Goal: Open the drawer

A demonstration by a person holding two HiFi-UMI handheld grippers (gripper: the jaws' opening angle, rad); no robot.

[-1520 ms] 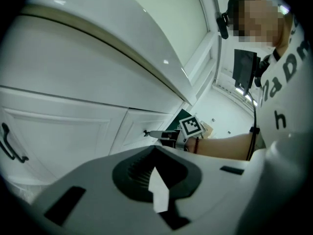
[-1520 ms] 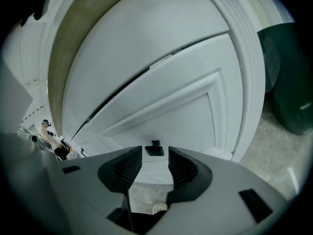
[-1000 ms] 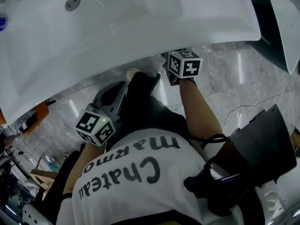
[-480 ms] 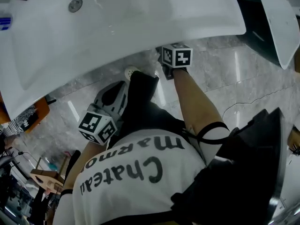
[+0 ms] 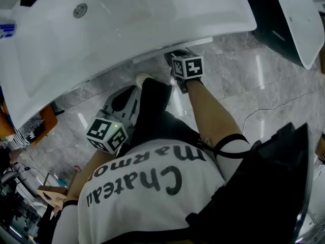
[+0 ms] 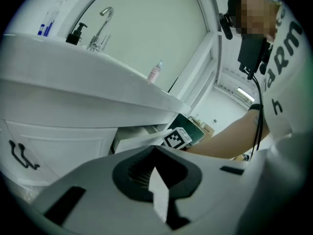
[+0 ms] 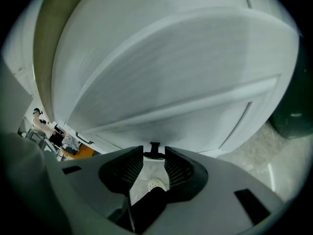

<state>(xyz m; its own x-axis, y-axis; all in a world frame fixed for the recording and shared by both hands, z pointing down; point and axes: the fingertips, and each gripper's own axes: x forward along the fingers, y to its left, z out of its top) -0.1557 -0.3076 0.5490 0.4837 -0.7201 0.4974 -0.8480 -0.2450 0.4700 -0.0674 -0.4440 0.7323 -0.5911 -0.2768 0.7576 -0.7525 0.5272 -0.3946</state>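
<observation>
A white drawer point(image 5: 172, 49) under the washbasin stands pulled out a little; its front edge shows past the basin rim. In the left gripper view the drawer point(image 6: 137, 140) juts from the cabinet next to the right gripper's marker cube. My right gripper point(image 5: 176, 54) reaches to the drawer front point(image 7: 195, 102) and is shut on its small dark handle point(image 7: 154, 149), whose bar spans the gap between the jaws. My left gripper point(image 5: 130, 93) hangs lower, away from the cabinet, by the person's leg. Its jaws point(image 6: 155, 151) are shut on nothing.
The white washbasin point(image 5: 127, 19) overhangs the cabinet, with a tap point(image 6: 102, 26), a pump bottle point(image 6: 76, 33) and a small pink bottle point(image 6: 155, 72) on it. A second dark handle point(image 6: 22, 155) sits on the left door. A dark bin point(image 7: 293, 111) stands right, on the marble floor point(image 5: 264, 85).
The drawer's white front has come out from under the basin rim together with my right gripper. The left gripper has stayed by the leg.
</observation>
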